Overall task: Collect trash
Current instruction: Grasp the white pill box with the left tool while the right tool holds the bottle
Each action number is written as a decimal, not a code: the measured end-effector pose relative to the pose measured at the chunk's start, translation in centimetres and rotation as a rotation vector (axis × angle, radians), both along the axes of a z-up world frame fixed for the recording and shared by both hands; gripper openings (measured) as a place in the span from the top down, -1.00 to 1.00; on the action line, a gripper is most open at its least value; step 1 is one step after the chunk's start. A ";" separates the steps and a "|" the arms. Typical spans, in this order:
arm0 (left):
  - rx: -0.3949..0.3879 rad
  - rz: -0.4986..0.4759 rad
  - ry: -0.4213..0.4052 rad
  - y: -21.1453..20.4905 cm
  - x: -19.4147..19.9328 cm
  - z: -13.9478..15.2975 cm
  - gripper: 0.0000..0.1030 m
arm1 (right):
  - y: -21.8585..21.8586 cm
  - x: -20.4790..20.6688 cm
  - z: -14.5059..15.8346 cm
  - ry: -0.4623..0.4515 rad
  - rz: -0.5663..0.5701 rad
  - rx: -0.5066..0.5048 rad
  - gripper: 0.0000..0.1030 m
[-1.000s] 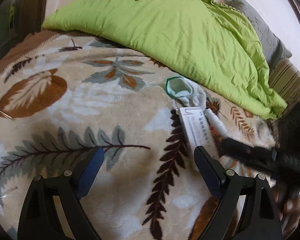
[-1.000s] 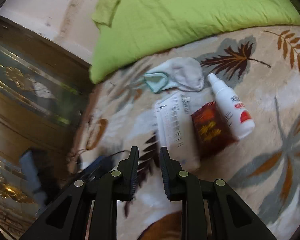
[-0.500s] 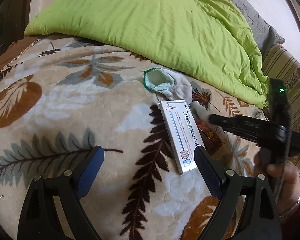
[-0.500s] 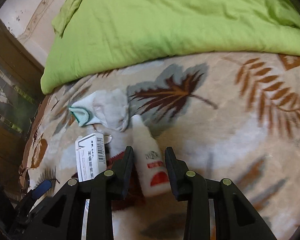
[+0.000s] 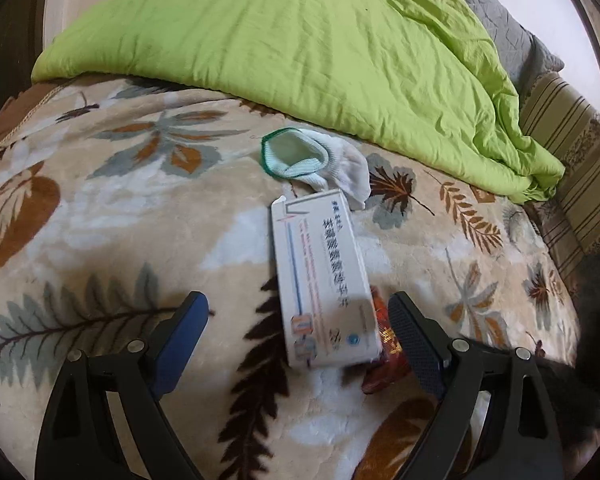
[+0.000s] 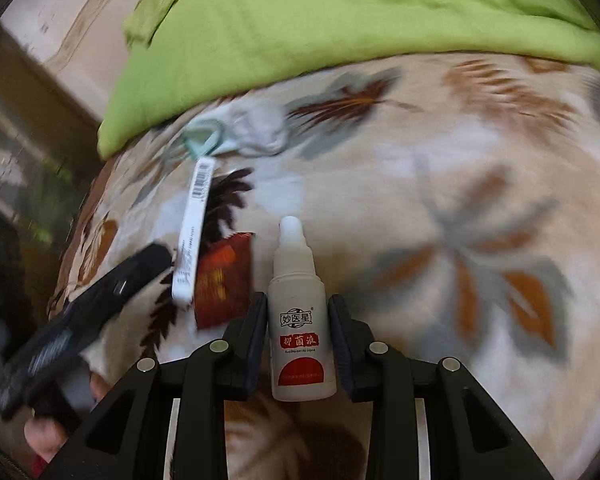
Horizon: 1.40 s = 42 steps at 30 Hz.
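R gripper (image 6: 298, 336) jaws close round white bottle (image 6: 300, 312), touching both sides, on bed blanket (image 6: 440, 184). L gripper (image 5: 298, 320) jaws wide open w/ white box (image 5: 324, 276) between, holding nothing.

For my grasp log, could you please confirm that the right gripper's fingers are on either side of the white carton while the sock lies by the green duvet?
Not quite: the right wrist view shows the right gripper flanking the white dropper bottle, not the white carton. The sock does lie by the green duvet.
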<state>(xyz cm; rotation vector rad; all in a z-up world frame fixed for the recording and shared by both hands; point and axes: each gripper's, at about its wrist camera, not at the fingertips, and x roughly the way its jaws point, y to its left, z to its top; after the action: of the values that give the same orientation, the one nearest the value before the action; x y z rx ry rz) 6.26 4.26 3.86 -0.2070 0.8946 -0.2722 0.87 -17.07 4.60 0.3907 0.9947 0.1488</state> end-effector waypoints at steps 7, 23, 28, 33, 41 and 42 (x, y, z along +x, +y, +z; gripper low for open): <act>0.090 -0.016 0.065 -3.5 3.0 -1.5 -0.74 | -0.8 -5.5 2.0 -0.121 -0.100 0.021 0.35; 0.094 -0.016 -0.112 -1.1 -2.4 2.4 -0.02 | 1.1 -7.3 3.7 -0.277 -0.096 -0.089 0.35; 0.077 -0.016 -0.170 0.0 -7.3 5.2 -0.02 | 1.7 -11.1 4.0 -0.312 -0.098 -0.071 0.35; 0.097 -0.048 -0.197 1.0 -13.9 6.0 -0.02 | 2.9 -14.4 3.7 -0.310 -0.065 -0.059 0.35; 0.127 -0.054 -0.210 1.2 -19.7 4.1 -0.02 | 3.4 -17.2 3.7 -0.331 -0.058 -0.060 0.35; 0.133 -0.055 -0.222 1.1 -20.0 4.1 -0.02 | 3.4 -17.4 3.6 -0.330 -0.059 -0.064 0.35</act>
<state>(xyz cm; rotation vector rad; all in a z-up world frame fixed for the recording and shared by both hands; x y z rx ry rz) -13.75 5.35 7.94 -0.0277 0.6961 -0.2800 -16.54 -13.64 8.25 0.3241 0.6602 0.1227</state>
